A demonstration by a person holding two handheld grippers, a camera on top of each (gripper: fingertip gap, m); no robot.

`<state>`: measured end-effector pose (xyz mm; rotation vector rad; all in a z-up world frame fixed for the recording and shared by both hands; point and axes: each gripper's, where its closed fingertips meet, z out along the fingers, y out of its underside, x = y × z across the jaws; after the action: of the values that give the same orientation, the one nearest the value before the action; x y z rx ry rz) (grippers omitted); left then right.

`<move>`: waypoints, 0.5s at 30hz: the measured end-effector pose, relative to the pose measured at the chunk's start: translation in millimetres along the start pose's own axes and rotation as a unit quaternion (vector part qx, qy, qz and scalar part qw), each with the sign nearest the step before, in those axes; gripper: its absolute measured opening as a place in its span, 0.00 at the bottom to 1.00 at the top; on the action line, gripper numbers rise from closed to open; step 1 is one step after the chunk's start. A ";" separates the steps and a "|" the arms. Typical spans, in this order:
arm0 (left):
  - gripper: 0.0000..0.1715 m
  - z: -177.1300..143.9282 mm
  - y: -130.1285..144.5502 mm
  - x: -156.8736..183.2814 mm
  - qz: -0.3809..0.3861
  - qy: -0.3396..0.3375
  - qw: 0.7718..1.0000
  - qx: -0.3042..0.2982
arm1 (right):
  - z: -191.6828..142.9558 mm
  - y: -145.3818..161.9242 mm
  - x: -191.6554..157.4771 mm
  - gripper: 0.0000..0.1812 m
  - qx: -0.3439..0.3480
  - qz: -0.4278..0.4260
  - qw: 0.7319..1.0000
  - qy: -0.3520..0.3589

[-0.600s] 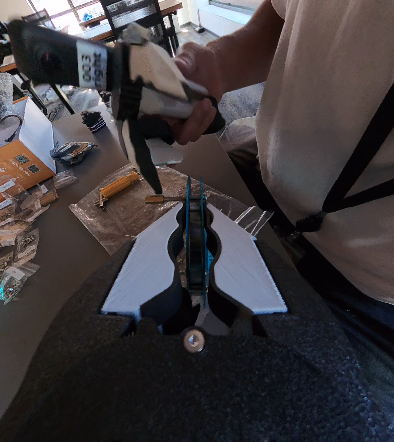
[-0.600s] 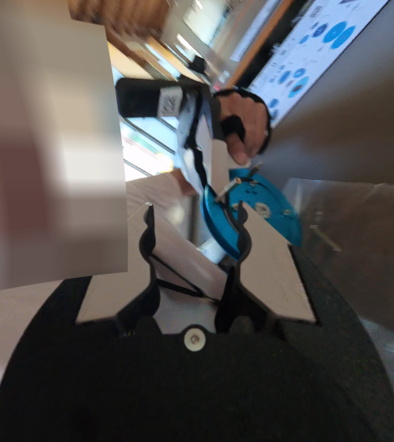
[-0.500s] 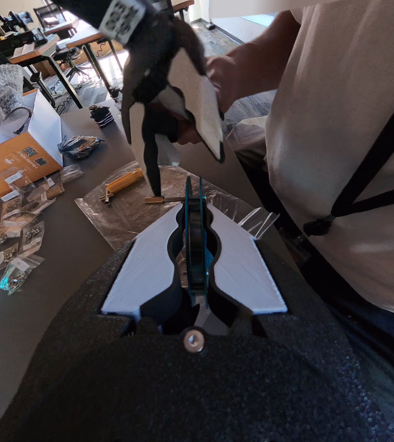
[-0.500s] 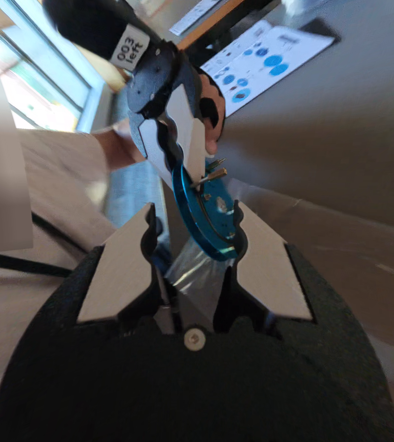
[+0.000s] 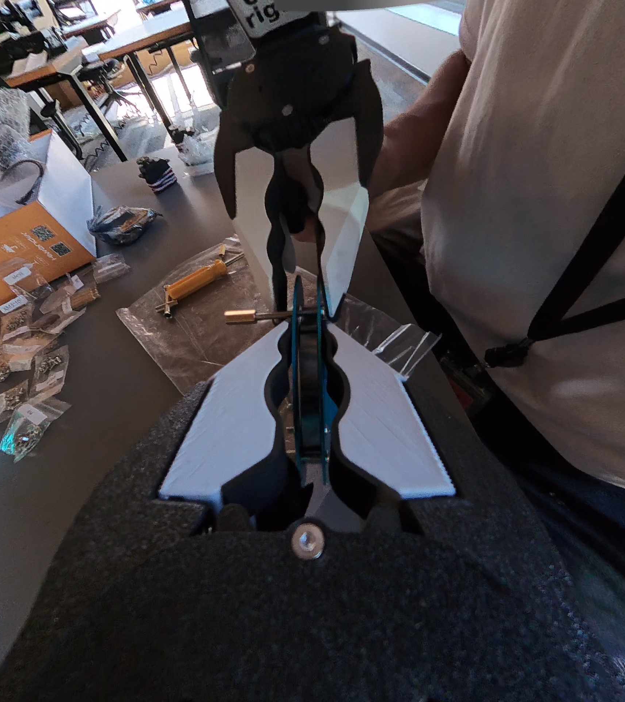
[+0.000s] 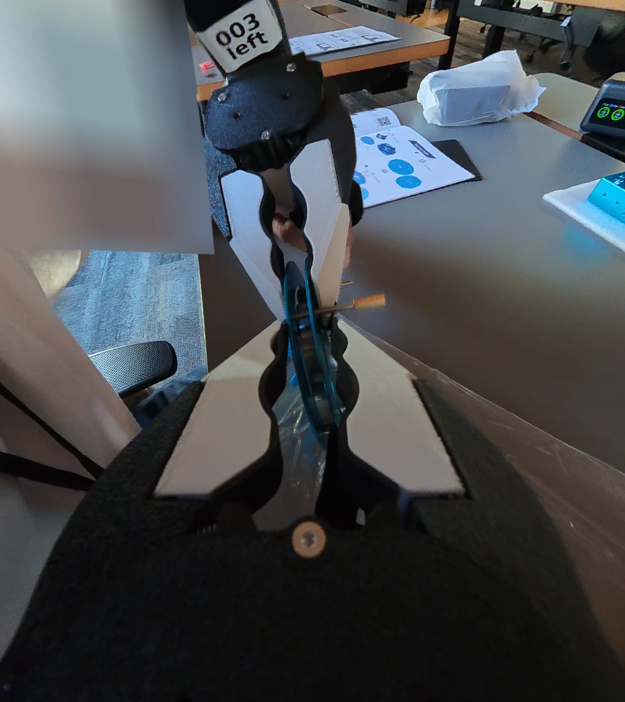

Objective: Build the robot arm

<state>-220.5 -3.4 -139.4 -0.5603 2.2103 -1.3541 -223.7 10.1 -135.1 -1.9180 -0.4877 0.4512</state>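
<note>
I am clamping my left claw (image 5: pixel 308 326) on a stack of thin blue discs (image 5: pixel 305 380), held on edge between my two white fingers (image 5: pixel 235 418), which are pressing its two faces. My right claw (image 6: pixel 309 323) is reaching in from the opposite side, and its fingers (image 6: pixel 390 425) are sitting close on either side of the same discs (image 6: pixel 313 364); they look closed on the rim, though I cannot tell how firmly they are gripping. A thin rod with a brass standoff (image 5: pixel 240 316) at its end is sticking out sideways from the discs, just ahead of my left fingertips. Below and ahead of my left claw a clear plastic bag (image 5: pixel 197 334) is lying on the grey table (image 5: pixel 106 380), with a yellow-handled tool (image 5: pixel 197 283) resting on it. Farther left, small bags of hardware (image 5: pixel 26 383) are lying beside an orange box (image 5: pixel 3 258). Beyond my right claw an open booklet (image 6: pixel 402 163) is lying flat, and a blue metal bracket (image 6: pixel 622 193) is sitting to its right.
</note>
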 end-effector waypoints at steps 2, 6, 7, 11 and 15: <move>0.07 -3.1 1.6 0.9 -0.009 0.008 1.000 -0.011 | 2.7 -0.6 -1.5 0.11 0.001 -0.007 1.000 -0.006; 0.09 -8.0 3.9 -0.4 -0.023 0.016 0.999 -0.019 | 4.5 -2.2 2.0 0.08 0.004 -0.020 1.000 -0.005; 0.09 -10.1 6.0 -2.5 -0.020 0.012 0.999 -0.026 | 3.7 -2.2 4.0 0.08 0.006 -0.025 1.000 -0.003; 0.12 -18.6 10.0 -12.0 -0.013 -0.017 0.999 -0.034 | -2.2 0.4 10.1 0.06 0.007 -0.033 0.999 -0.008; 0.08 -17.9 9.0 -14.7 -0.027 -0.038 0.998 -0.040 | -2.7 -0.1 10.4 0.07 0.014 -0.029 0.999 -0.029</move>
<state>-220.2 21.4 -137.7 -0.6934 2.2098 -1.2550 -213.5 13.6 -135.0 -1.8640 -0.5712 0.4753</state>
